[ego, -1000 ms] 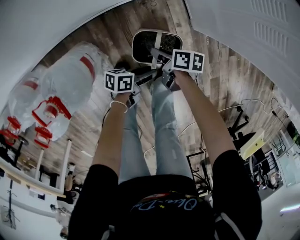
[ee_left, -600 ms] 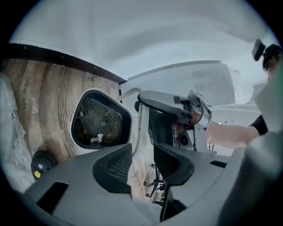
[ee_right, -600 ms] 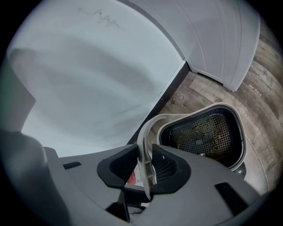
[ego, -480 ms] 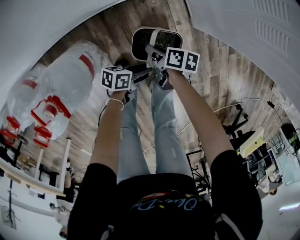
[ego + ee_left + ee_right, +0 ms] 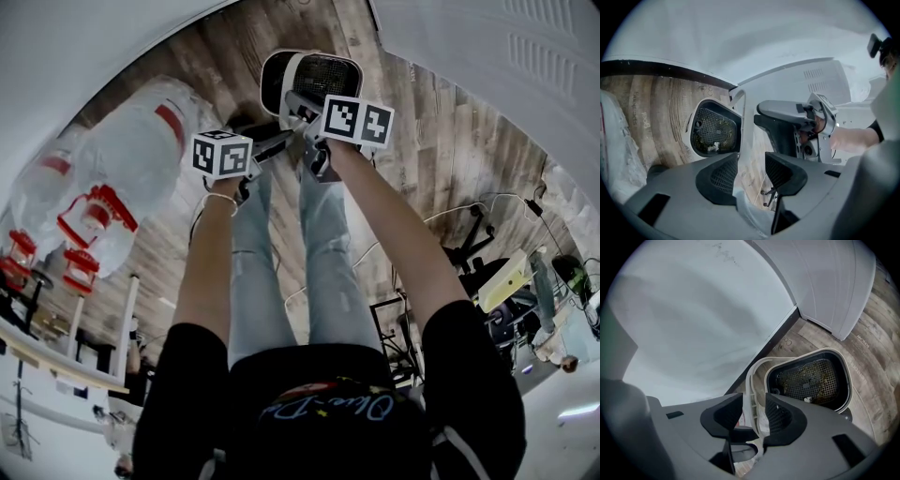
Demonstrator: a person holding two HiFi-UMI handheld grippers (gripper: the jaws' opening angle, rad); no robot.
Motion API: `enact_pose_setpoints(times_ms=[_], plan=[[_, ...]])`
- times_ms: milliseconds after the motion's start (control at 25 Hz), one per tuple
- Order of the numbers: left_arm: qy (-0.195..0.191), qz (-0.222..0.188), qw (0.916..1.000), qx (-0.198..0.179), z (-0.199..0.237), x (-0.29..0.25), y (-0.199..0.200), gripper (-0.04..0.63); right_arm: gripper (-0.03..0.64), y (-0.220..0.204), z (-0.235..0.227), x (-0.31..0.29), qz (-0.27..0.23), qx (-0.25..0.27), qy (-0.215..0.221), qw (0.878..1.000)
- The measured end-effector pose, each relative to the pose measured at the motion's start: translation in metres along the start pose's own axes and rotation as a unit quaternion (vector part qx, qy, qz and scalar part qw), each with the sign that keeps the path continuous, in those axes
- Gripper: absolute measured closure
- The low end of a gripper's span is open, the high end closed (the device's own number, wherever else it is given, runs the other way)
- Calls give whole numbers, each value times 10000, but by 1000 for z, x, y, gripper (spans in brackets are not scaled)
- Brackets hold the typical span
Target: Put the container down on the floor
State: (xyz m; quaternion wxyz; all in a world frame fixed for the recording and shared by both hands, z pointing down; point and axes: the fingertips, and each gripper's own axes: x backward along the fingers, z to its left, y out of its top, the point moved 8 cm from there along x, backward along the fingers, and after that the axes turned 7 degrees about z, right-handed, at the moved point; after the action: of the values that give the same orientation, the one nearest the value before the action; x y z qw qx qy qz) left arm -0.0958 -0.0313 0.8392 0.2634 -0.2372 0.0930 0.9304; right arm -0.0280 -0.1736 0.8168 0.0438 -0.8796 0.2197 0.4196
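The container point(image 5: 319, 77) is a white bin with a black mesh inside. It stands on the wooden floor by the wall, with its thin white handle point(image 5: 297, 75) raised. Both grippers reach down to that handle. My left gripper point(image 5: 279, 142) has just been opening. In the left gripper view the handle point(image 5: 742, 122) runs between the pads of my left gripper point(image 5: 752, 173), with a gap on the right side. My right gripper point(image 5: 296, 101) has also just been opening. The handle point(image 5: 751, 390) passes loosely between the pads of my right gripper point(image 5: 753, 416), beside the container point(image 5: 846, 380).
Large clear water bottles with red caps point(image 5: 122, 178) lie at the left. A white panel point(image 5: 487, 66) stands at the right, close to the container. Cables and black stands point(image 5: 469, 248) are on the floor at the right. The person's legs point(image 5: 319, 262) are below the grippers.
Both grippers and the container have shifted a little up and left in the head view. The rest of the room has not changed.
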Motion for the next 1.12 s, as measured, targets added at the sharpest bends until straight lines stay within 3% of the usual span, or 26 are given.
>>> enact_pose_setpoints(times_ms=[400, 560, 840, 1120], plan=[[301, -76, 9995, 70, 4, 9, -8, 403, 482, -21, -1, 2, 11, -165, -16, 9999], [111, -19, 9999, 38, -2, 9, -11, 403, 482, -22, 3, 4, -9, -139, 39, 9999], [-155, -404, 9990, 86, -13, 15, -17, 403, 483, -21, 14, 10, -121, -59, 131, 9998], [-334, -859, 9955, 198, -30, 30, -19, 408, 577, -29, 24, 29, -314, -131, 128, 9993]])
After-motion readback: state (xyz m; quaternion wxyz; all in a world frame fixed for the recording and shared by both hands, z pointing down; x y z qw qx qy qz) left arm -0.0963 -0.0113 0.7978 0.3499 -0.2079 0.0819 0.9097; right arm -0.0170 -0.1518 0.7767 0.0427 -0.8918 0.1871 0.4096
